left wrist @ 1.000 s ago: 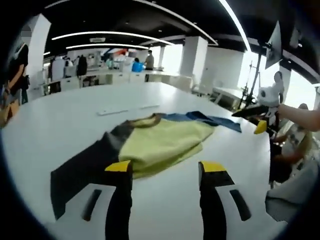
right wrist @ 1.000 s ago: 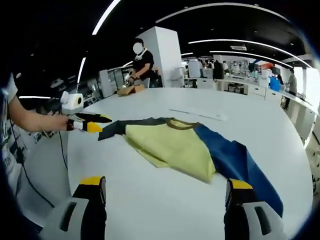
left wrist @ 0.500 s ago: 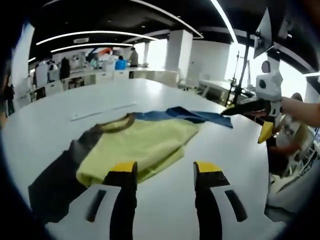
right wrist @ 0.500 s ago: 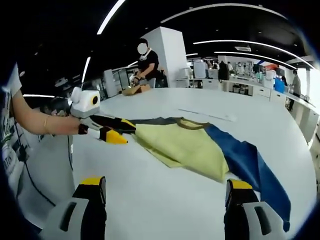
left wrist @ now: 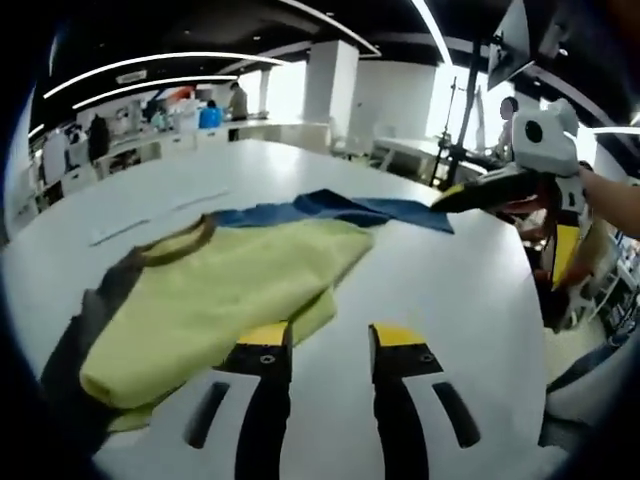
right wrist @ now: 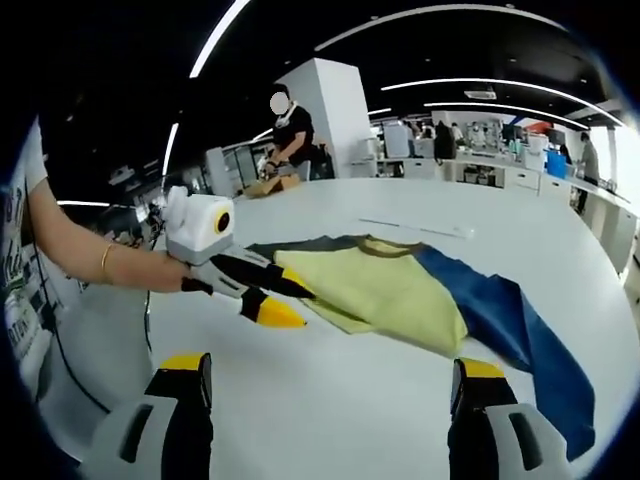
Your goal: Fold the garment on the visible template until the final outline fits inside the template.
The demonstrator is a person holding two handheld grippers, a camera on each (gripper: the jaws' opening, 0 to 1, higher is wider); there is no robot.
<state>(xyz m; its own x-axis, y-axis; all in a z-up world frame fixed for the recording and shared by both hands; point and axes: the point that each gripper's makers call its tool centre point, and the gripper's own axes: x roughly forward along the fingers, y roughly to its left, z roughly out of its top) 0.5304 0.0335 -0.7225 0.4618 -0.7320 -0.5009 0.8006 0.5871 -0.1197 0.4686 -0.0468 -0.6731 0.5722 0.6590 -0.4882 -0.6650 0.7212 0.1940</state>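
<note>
Bare white table [right wrist: 330,400] around garment [right wrist: 390,290] — open approach, left hand-held gripper [right wrist: 275,300] at its edge

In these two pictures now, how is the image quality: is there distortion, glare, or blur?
Left gripper view: strong fisheye bending of the table; bright windows behind wash out the background; the right gripper looks slightly soft. Right gripper view: the same curved distortion; ceiling light strips glare brightly; the garment is evenly lit with little shadow, and the left gripper is fairly sharp.

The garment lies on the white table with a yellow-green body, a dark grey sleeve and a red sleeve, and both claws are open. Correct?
Not quite: the second sleeve is blue, not red, as the right gripper view shows. The rest stands: yellow-green body, dark grey sleeve, white table, both claws open.
</note>
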